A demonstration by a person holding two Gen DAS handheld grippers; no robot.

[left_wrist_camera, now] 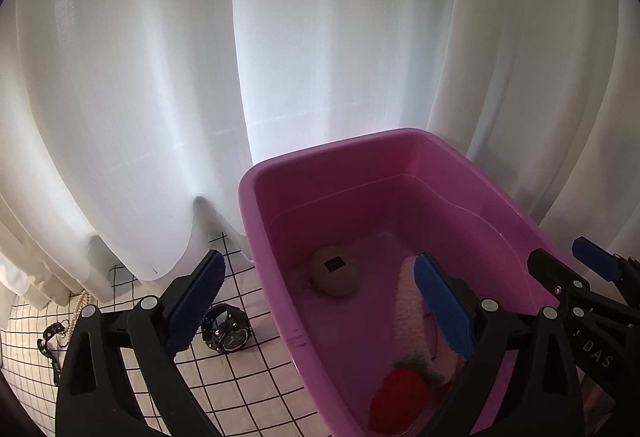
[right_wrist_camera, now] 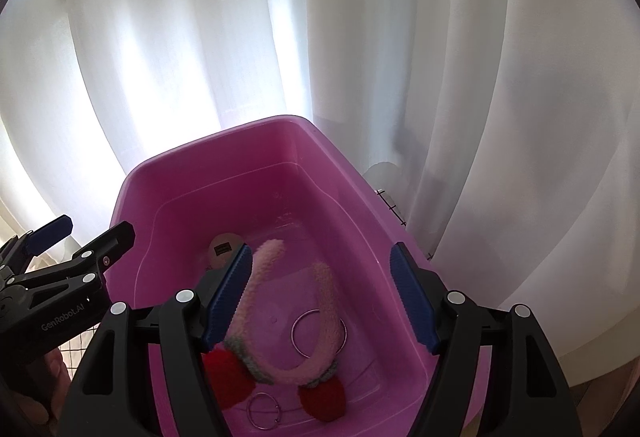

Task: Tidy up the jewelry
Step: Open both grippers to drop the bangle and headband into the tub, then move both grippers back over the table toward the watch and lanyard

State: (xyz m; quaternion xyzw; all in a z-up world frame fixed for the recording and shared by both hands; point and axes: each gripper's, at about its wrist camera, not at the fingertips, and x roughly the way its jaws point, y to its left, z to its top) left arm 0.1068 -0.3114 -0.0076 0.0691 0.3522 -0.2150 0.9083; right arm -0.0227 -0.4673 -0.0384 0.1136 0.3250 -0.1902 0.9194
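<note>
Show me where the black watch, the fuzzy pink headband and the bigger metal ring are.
black watch (left_wrist_camera: pixel 228 333), left wrist view, on its dial.
fuzzy pink headband (right_wrist_camera: pixel 326 289), right wrist view, on its right arm.
bigger metal ring (right_wrist_camera: pixel 296 341), right wrist view, on its left edge.

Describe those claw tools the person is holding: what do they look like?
Both the left gripper and the right gripper are black plastic frames with silver round rivets and two flat fingers faced with ribbed blue pads. White lettering reads "GenRobot.AI" on the left one's side.

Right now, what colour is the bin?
Pink bin, clearest in the right wrist view.
</note>
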